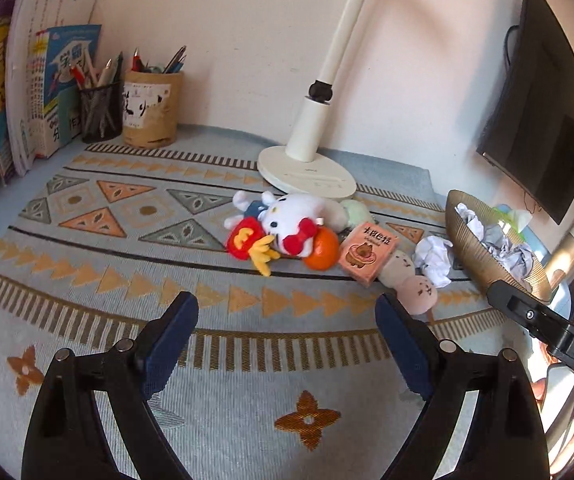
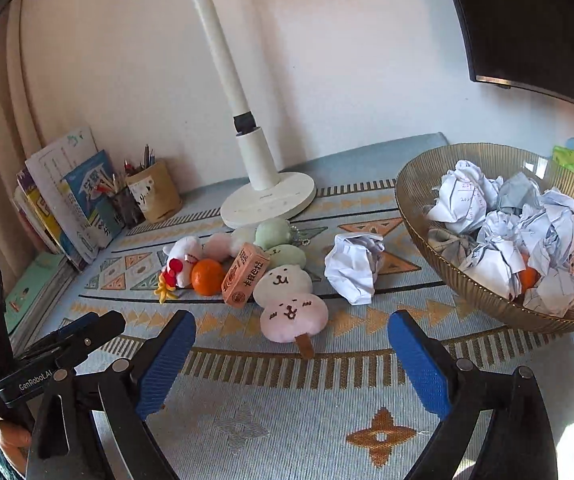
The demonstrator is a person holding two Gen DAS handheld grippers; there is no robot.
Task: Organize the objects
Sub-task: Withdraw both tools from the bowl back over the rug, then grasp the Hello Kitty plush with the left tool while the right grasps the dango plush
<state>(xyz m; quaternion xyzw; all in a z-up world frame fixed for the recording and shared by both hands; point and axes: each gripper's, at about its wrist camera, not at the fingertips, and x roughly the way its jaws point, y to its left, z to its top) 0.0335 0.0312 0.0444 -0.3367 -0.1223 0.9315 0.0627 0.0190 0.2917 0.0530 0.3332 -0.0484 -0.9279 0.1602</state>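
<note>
Both claws — left gripper (image 1: 287, 312), right gripper (image 2: 292, 330) — gape wide, seemingly touching nothing.

Black tongs (image 2: 291, 344) with blue pads (image 2: 165, 364), silver screws and white "GenRobot.AI" lettering.

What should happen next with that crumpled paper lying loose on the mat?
Probably the right gripper, open and empty, should reach for the loose paper ball. It lies on the mat just beside the bowl, which already holds similar crumpled papers.
</note>
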